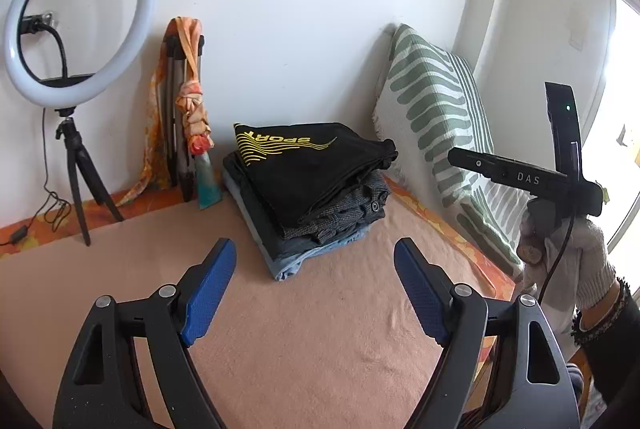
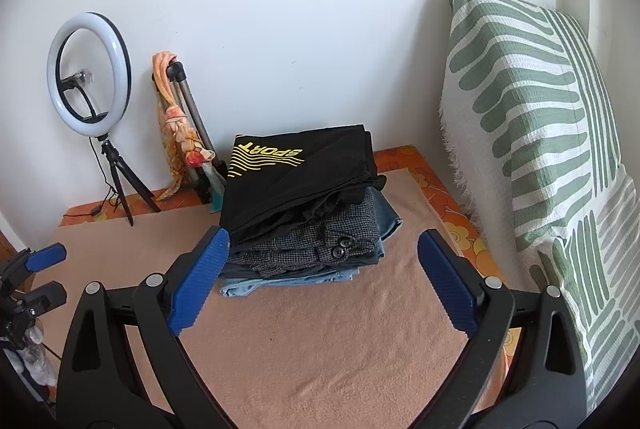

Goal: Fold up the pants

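Note:
A stack of folded pants [image 1: 316, 189] sits on the tan blanket [image 1: 312, 329] near the back wall. On top lie black pants with a yellow SPORT print [image 1: 280, 145], over grey checked pants [image 1: 352, 209] and blue jeans [image 1: 288, 261]. The stack also shows in the right wrist view [image 2: 304, 205]. My left gripper [image 1: 316, 253] is open and empty, just in front of the stack. My right gripper [image 2: 324, 241] is open and empty, its fingertips on either side of the stack's near end. The right gripper's body, held by a gloved hand, shows in the left wrist view [image 1: 560, 181].
A ring light on a small tripod [image 1: 76, 29] stands at the back left. A folded tripod wrapped in an orange scarf [image 1: 188, 109] leans on the wall. A green and white striped cushion [image 2: 540, 149] stands along the right side. An orange flowered sheet [image 2: 452, 213] edges the blanket.

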The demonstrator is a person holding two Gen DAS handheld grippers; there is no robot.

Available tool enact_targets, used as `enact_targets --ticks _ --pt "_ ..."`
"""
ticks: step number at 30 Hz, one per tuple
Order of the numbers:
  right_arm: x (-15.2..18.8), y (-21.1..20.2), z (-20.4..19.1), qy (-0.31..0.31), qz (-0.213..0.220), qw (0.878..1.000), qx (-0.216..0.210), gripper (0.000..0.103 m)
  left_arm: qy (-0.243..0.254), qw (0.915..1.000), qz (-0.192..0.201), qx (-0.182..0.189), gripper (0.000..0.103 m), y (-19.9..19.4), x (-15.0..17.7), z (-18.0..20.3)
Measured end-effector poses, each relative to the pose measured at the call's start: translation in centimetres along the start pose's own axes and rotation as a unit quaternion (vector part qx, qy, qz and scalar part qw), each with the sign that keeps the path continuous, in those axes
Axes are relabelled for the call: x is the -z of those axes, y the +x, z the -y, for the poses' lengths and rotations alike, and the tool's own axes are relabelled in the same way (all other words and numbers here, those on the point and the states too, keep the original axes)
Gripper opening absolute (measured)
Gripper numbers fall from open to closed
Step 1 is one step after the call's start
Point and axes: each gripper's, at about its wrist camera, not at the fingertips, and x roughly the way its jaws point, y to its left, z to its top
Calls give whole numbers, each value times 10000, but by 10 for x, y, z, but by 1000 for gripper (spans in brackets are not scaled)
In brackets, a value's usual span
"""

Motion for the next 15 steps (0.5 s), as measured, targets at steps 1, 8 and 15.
enact_targets --ticks 1,8,15 --pt "4 -6 -4 -32 42 10000 49 98 -17 10000 37 -25 81 -5 2 0" --pt "28 -40 -28 -80 330 9993 169 103 -58 9990 292 -326 81 -30 20 -2" --pt "50 -52 -43 -16 465 9988 182 103 125 9974 434 -559 82 -40 39 -2"
